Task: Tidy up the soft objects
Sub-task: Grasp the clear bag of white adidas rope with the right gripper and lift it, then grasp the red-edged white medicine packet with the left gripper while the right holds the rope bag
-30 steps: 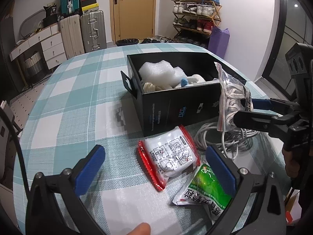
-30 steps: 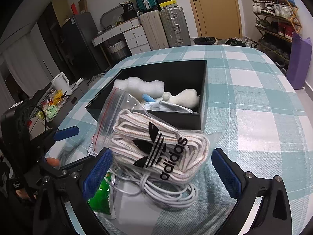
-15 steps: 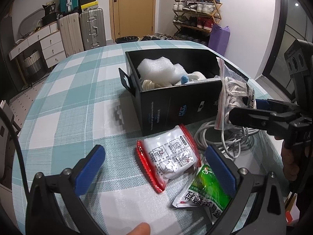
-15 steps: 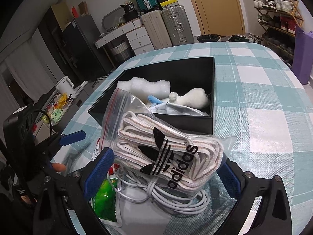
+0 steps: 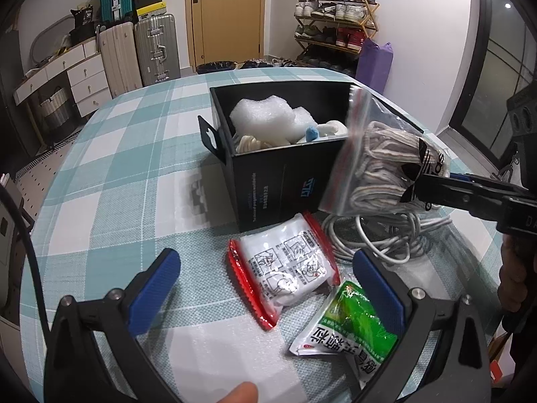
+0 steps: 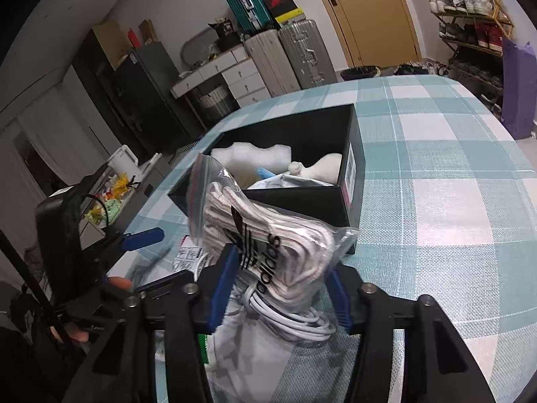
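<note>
Since a second ago our right gripper has closed on the bag of socks and lifted it off the cable coil, probably clear of the table. Our left gripper hangs open above the red-edged packet. Beyond waits the black box, where the bag likely belongs.

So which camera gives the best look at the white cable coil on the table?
The left wrist view: the cable coil lies mostly exposed beside the black box, under the raised sock bag. In the right wrist view only a few loops peek out beneath the bag and the right gripper.
</note>
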`<control>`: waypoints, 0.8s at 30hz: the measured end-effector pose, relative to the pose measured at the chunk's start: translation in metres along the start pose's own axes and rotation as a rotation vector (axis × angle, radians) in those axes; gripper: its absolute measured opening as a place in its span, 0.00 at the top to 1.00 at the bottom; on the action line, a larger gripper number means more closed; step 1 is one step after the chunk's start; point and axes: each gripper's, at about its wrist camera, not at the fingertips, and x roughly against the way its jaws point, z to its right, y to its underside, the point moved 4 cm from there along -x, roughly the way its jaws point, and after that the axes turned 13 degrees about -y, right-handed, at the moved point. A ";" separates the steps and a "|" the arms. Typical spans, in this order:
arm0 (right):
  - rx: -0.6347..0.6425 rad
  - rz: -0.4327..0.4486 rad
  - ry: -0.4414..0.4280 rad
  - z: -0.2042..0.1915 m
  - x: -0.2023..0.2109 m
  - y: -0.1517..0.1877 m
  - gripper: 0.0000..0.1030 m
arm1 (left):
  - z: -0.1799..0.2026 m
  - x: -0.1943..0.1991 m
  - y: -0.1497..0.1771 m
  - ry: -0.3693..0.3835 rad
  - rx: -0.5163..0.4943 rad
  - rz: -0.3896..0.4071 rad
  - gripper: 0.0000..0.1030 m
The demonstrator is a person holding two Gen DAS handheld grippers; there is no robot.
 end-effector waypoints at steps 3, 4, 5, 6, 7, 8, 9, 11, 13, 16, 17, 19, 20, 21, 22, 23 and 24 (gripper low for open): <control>0.021 0.020 -0.014 -0.004 0.006 0.002 0.64 | 0.001 0.001 0.001 -0.003 -0.004 -0.002 0.00; 0.026 0.026 -0.018 -0.006 0.008 0.003 0.67 | 0.001 0.001 0.001 -0.004 -0.005 -0.003 0.00; 0.030 0.032 -0.022 -0.007 0.010 0.004 0.69 | 0.001 0.001 0.001 -0.005 -0.005 -0.004 0.00; 0.034 0.037 -0.025 -0.008 0.011 0.005 0.71 | 0.001 0.001 0.001 -0.007 -0.004 -0.005 0.00; 0.044 0.047 -0.027 -0.011 0.013 0.006 0.73 | 0.001 0.001 0.002 -0.010 -0.004 -0.007 0.00; 0.050 0.056 -0.025 -0.012 0.016 0.007 0.75 | 0.001 0.001 0.002 -0.013 -0.003 -0.009 0.00; 0.053 0.061 -0.025 -0.014 0.018 0.008 0.76 | 0.001 0.001 0.002 -0.015 -0.003 -0.010 0.00; 0.065 0.077 -0.025 -0.017 0.023 0.011 0.78 | 0.000 0.001 0.002 -0.018 0.000 -0.012 0.00; 0.081 0.081 -0.013 -0.018 0.025 0.012 0.79 | 0.000 0.001 0.002 -0.026 0.004 -0.014 0.00; 0.094 0.088 -0.002 -0.021 0.032 0.016 0.80 | -0.002 -0.003 0.002 -0.030 0.020 -0.028 0.00; 0.099 0.089 0.001 -0.022 0.033 0.017 0.80 | -0.002 -0.005 0.002 -0.031 0.025 -0.036 0.00; 0.105 0.086 0.009 -0.022 0.035 0.019 0.80 | -0.003 -0.008 0.003 -0.031 0.034 -0.048 0.00; 0.109 0.084 0.014 -0.022 0.034 0.019 0.80 | -0.003 -0.009 0.003 -0.029 0.037 -0.051 0.00; 0.109 0.085 0.019 -0.021 0.035 0.020 0.80 | -0.004 -0.010 0.003 -0.027 0.040 -0.054 0.00; 0.108 0.082 0.018 -0.020 0.034 0.020 0.80 | -0.004 -0.011 0.003 -0.021 0.041 -0.060 0.02; 0.111 0.082 0.020 -0.020 0.035 0.021 0.80 | -0.004 -0.012 0.003 -0.017 0.040 -0.063 0.05; 0.111 0.078 0.022 -0.020 0.034 0.021 0.80 | -0.004 -0.013 0.003 -0.005 0.038 -0.069 0.12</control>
